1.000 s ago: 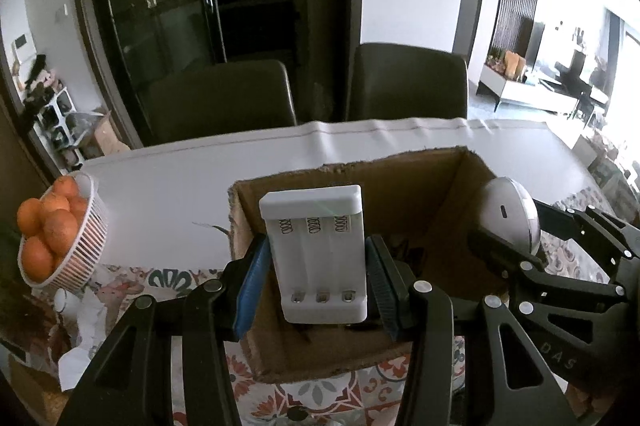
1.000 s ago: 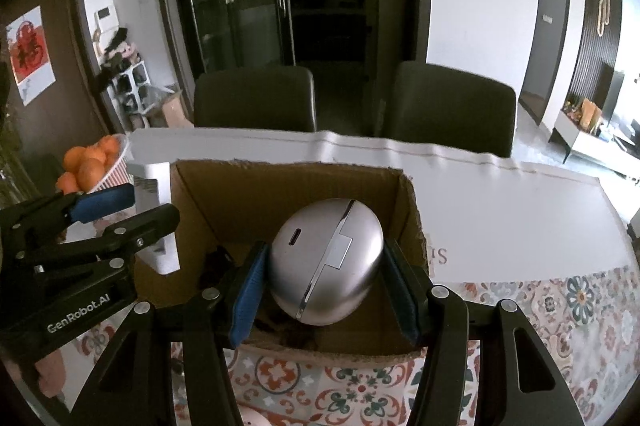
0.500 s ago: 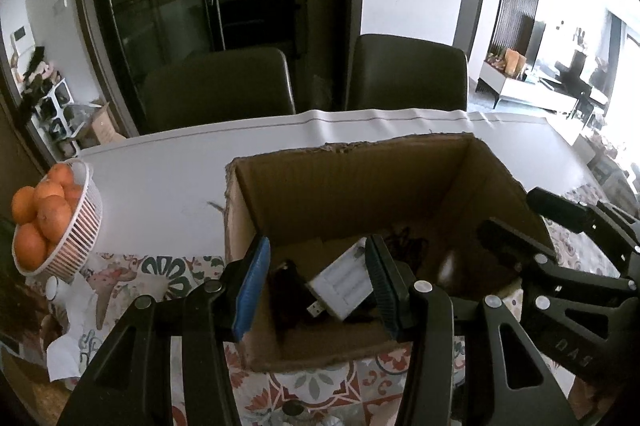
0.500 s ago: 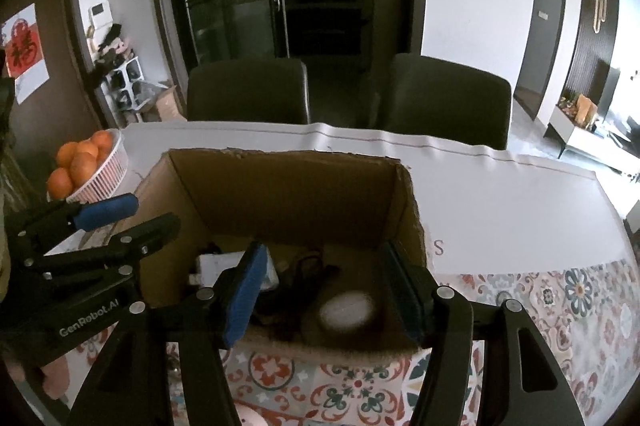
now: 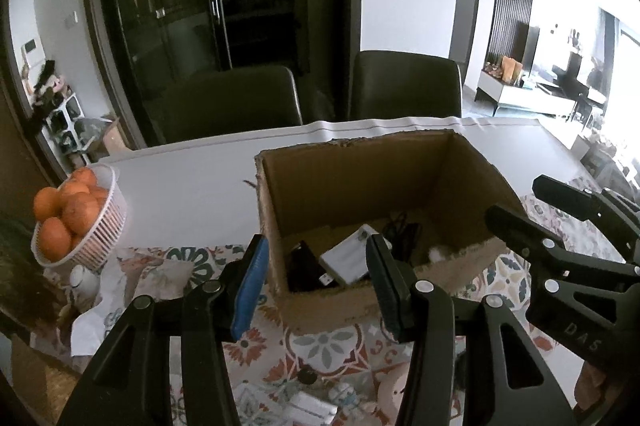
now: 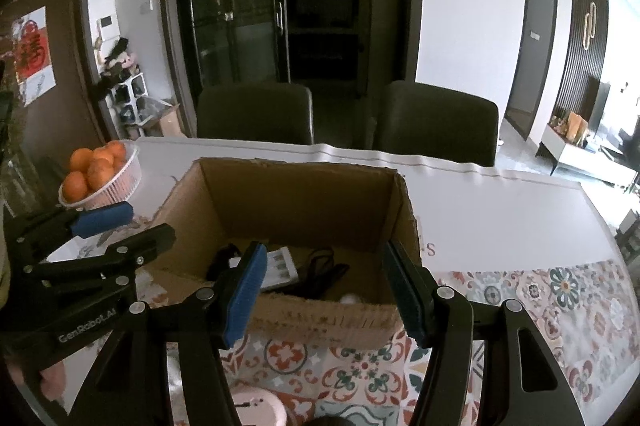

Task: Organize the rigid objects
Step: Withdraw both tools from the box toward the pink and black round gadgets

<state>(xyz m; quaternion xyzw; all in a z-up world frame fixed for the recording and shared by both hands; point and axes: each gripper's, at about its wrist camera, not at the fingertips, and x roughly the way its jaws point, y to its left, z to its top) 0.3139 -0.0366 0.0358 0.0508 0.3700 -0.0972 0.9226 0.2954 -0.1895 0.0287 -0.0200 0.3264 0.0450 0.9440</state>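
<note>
Two views are covered, the left wrist first. The left gripper [image 5: 318, 276] is seen at the bottom centre of the frame, its jaws spread apart with nothing held between them, poised over the near wall of the cardboard box [image 5: 340, 182]. Inside the box, a white battery charger [image 5: 346, 260] is seen lying tilted on the floor, with a black adapter [image 5: 302, 268] just to its left and a tangle of black cable [image 5: 402, 230] behind it. A small white patch, too blurred to name, is glimpsed at the box's lower right. The right gripper [image 5: 538, 208] is caught at the right edge, its jaws likewise apart and empty. A white basket of oranges [image 5: 76, 222] sits at the left edge on the white tablecloth [image 5: 192, 194], and a patterned mat [image 5: 332, 344] is spread beneath the box.

Now the right wrist view. The right gripper [image 6: 324, 284] is framed at the bottom centre, jaws wide and clamped on nothing, straddling the near rim of the cardboard box [image 6: 304, 194]. The battery charger [image 6: 280, 264] is seen on the box floor left of centre, beside the black cable [image 6: 324, 272]. The left gripper [image 6: 128, 224] is seen at the left, jaws parted and empty, beside the box's left wall. The basket of oranges [image 6: 100, 170] stands at the upper left, well apart from the box. Two dark chairs [image 6: 256, 112] are lined up behind the table.
</note>
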